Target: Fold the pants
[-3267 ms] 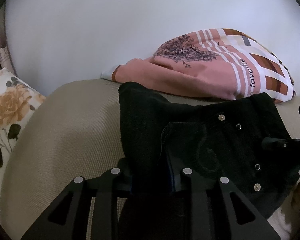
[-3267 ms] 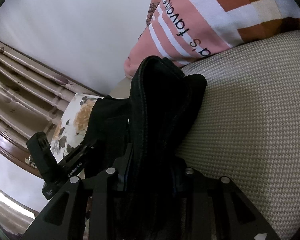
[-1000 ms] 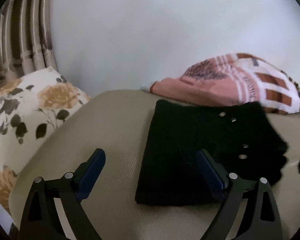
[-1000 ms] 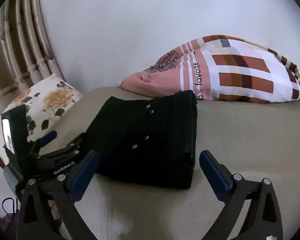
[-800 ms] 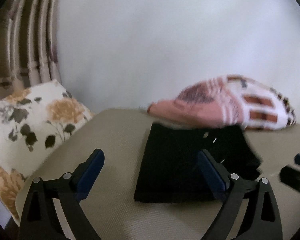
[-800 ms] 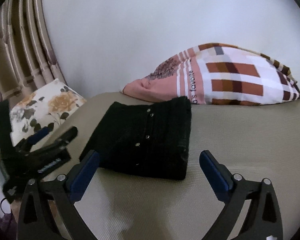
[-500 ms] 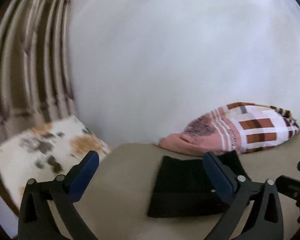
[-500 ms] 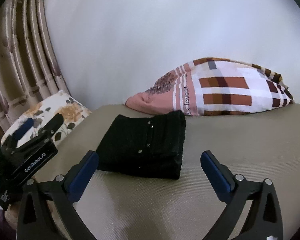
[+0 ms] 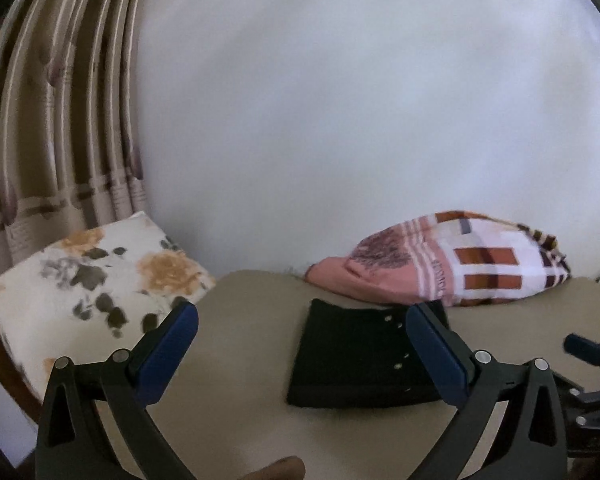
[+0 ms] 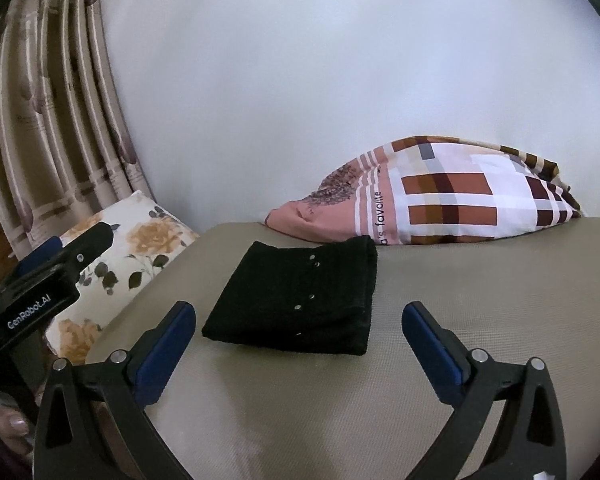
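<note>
The black pants [image 9: 360,356] lie folded into a compact rectangle on the beige cushion [image 9: 236,408], with metal studs showing on top. They also show in the right wrist view [image 10: 300,300]. My left gripper [image 9: 300,344] is open and empty, held back from and above the pants. My right gripper [image 10: 298,336] is open and empty, held back in front of the pants' near edge. The left gripper body [image 10: 40,284] shows at the left of the right wrist view.
A pink and checked pillow [image 10: 432,200] lies against the white wall just behind the pants. A floral pillow [image 9: 88,288] sits at the left end. Striped curtains [image 10: 48,120] hang at the far left. Bare beige cushion [image 10: 480,300] lies right of the pants.
Both grippers let go of the pants, opened, and drew back and up. The pants now lie folded on the cushion and look smaller in both views.
</note>
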`<control>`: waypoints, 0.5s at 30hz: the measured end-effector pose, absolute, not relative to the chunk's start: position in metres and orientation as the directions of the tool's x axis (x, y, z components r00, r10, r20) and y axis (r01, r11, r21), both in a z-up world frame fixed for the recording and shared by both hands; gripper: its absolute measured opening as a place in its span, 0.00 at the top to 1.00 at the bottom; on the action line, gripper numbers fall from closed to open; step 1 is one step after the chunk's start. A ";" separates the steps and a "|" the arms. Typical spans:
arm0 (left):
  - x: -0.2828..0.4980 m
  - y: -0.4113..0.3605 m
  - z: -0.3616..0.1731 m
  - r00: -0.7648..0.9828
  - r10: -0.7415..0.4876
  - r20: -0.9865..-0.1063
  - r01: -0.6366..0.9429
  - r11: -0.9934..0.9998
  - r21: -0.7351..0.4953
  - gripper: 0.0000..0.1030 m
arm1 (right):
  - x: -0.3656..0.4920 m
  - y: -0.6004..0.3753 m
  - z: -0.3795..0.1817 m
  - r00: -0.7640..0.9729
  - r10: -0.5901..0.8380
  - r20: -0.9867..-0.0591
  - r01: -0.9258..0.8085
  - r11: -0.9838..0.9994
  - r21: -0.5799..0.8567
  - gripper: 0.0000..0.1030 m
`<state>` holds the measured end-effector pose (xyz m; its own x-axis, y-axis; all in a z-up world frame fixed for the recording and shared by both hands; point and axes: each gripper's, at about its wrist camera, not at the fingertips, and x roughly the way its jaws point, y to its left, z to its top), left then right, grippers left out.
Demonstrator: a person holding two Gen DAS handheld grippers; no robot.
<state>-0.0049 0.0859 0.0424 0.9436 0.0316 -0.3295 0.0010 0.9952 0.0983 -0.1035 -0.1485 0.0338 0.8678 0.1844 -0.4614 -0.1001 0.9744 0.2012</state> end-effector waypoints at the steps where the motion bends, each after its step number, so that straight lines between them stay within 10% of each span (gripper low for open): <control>1: -0.004 0.085 0.042 0.940 0.020 -0.340 0.017 0.994 0.107 0.00 | -0.103 -0.149 0.034 0.868 0.187 -0.460 -0.102 0.974 0.203 0.00; 15: 0.001 0.096 0.045 0.914 -0.033 -0.403 0.055 0.998 0.043 0.00 | -0.115 -0.139 0.039 0.870 0.162 -0.465 -0.088 0.980 0.178 0.00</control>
<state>0.0008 0.0958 0.0445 0.9145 -0.0331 -0.4033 0.0549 0.9976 0.0425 -0.1154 -0.1394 0.0394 0.8703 0.1620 -0.4651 -0.0876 0.9802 0.1775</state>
